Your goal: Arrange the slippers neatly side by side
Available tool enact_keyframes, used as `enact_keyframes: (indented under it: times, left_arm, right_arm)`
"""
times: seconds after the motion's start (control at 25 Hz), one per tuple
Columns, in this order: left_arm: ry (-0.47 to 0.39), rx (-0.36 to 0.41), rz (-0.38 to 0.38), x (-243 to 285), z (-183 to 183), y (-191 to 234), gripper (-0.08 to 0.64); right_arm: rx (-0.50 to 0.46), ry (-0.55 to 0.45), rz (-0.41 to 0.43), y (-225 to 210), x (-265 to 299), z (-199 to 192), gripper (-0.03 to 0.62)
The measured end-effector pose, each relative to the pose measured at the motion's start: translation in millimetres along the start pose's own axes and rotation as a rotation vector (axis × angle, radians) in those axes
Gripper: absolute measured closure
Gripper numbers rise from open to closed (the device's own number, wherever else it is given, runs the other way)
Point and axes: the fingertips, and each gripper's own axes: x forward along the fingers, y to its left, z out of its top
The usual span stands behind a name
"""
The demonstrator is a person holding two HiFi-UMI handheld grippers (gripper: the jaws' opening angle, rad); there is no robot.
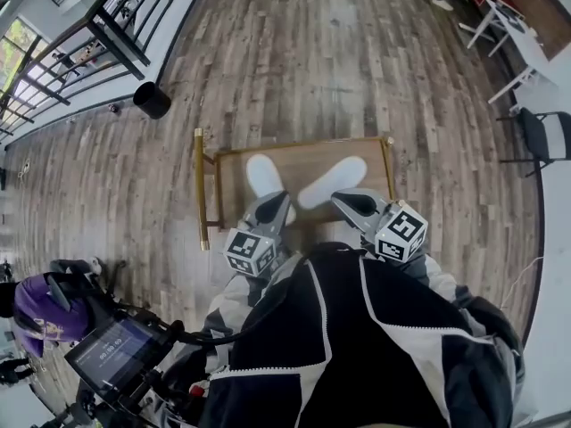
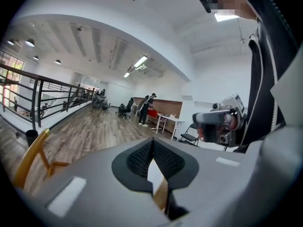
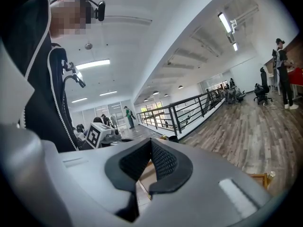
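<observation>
**Slippers before alignment.** The left slipper (image 1: 263,175) and the right slipper (image 1: 335,181), both white, lie on the wooden worktop (image 1: 299,152) in a V. Their toes splay away from the person and their heels sit close together near the front edge. The left tool (image 1: 279,201) and the right tool (image 1: 341,200) hover just beside the heels, each with its jaws pressed together and pinching nothing. The jaws would probably have to spread before any grasp, though a closed tip could nudge instead. The right slipper's toe is best swung inward until it lies parallel with the left slipper, and the heels are then levelled. The slippers look soft and may drag or fold, so contact should be low and slow.
</observation>
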Motion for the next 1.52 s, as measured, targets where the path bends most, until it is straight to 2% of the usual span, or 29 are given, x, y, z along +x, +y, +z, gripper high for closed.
enact_keyframes:
  times: [0.08,0.16,0.28,0.52,0.68,0.8,0.96,1.08,1.28,1.4,1.52]
  left_arm:
    - [0.054,-0.018,0.052,5,-20,20,0.552]
    - [0.112,-0.051,0.093,14,-44,38,0.484]
    - [0.196,-0.111,0.152,25,-79,62,0.452]
    - [0.318,-0.301,0.321,26,-135,122,0.367]
    - [0.429,-0.320,0.362,42,-172,140,0.353]
    - [0.493,-0.362,0.394,50,-195,150,0.354]
    - [0.549,-0.352,0.398,64,-210,155,0.357]
    - [0.559,-0.362,0.409,74,-213,159,0.360]
    - [0.592,-0.363,0.422,75,-226,163,0.414]
    - [0.612,-0.346,0.419,71,-229,163,0.527]
    - [0.610,-0.320,0.415,70,-226,165,0.531]
  right_arm:
    - [-0.001,0.009,-0.004,-2,-2,-2,0.588]
    - [0.007,0.020,-0.015,-7,-7,-8,0.588]
    - [0.022,0.024,-0.044,-10,-19,-15,0.588]
    - [0.036,0.015,-0.109,-4,-37,-20,0.588]
    - [0.062,0.012,-0.168,-8,-58,-27,0.588]
    - [0.073,0.016,-0.207,-7,-72,-29,0.588]
    - [0.082,0.019,-0.245,-9,-84,-35,0.588]
    - [0.085,0.018,-0.267,-14,-91,-37,0.588]
    - [0.087,0.008,-0.278,-16,-96,-39,0.588]
    - [0.084,0.015,-0.269,-13,-95,-39,0.588]
    - [0.082,0.022,-0.254,-13,-91,-38,0.588]
